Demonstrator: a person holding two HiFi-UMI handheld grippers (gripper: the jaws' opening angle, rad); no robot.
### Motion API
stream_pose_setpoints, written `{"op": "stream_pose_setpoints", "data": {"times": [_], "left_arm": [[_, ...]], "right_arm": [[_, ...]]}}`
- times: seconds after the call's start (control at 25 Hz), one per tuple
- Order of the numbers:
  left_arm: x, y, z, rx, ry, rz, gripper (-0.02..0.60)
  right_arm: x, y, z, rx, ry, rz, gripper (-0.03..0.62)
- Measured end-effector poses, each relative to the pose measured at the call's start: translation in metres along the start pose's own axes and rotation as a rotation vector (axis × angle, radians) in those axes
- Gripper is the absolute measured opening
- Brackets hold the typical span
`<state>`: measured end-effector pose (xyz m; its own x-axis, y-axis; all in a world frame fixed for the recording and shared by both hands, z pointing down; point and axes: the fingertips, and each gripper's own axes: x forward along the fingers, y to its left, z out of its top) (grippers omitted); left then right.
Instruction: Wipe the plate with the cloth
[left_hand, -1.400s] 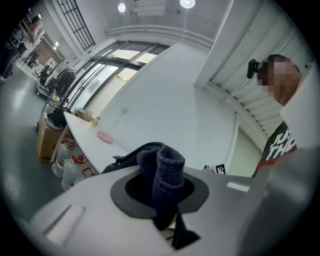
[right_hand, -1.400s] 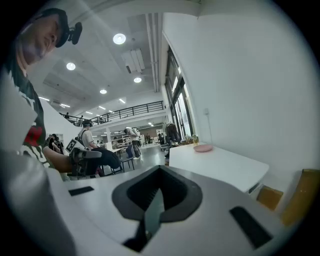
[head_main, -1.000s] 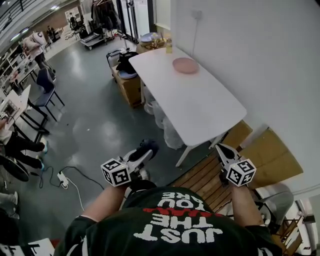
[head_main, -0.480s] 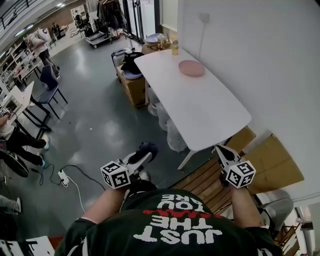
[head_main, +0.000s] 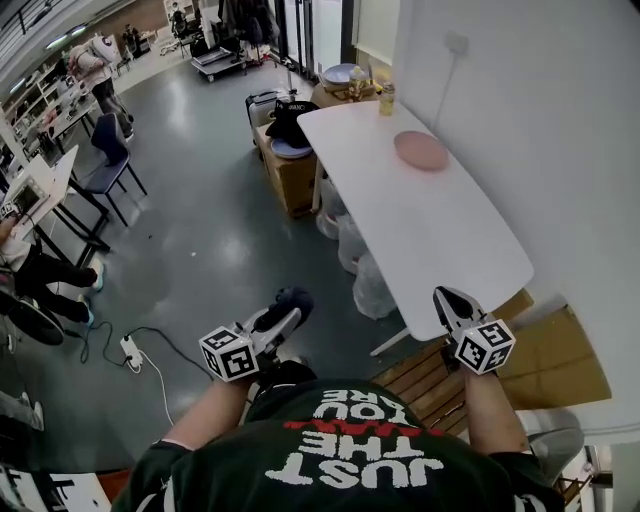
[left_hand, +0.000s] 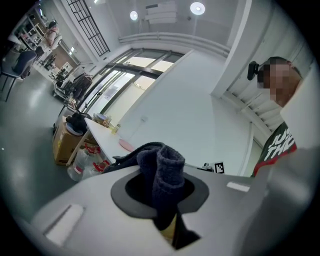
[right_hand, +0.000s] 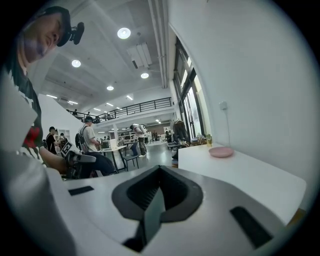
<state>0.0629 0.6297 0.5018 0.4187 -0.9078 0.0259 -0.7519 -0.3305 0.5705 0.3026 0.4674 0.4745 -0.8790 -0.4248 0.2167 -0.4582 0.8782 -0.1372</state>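
A pink plate lies on the far half of a long white table, close to the wall; it also shows small in the right gripper view as the plate and in the left gripper view as the plate. My left gripper is shut on a dark blue cloth, held over the floor well short of the table. The cloth bunches past its jaws. My right gripper is shut and holds nothing, just at the table's near end.
A bottle and dishes stand at the table's far end. Cardboard boxes sit left of the table, plastic bags beneath it. Wooden boards lie by the wall at right. Chairs, a desk and people occupy the far left; a cable runs on the floor.
The whole view has shifted: table and plate now lie further right and lower in the frame. Both grippers hold about the same pose, and the right one now reaches the table's near end.
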Motion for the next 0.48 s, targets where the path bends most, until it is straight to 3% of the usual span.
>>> {"op": "stream_pose_setpoints", "data": {"times": [0.24, 0.48], "left_arm": [[0.005, 0.088, 0.084, -0.034, 0.047, -0.015, 0.051], [0.022, 0.135, 0.178, 0.002, 0.123, -0.085, 0.051]], "right_arm": [[0.095, -0.011, 0.063, -0.001, 0.007, -0.067, 0.005], [0.146, -0.023, 0.138, -0.009, -0.016, -0.163, 0.005]]}}
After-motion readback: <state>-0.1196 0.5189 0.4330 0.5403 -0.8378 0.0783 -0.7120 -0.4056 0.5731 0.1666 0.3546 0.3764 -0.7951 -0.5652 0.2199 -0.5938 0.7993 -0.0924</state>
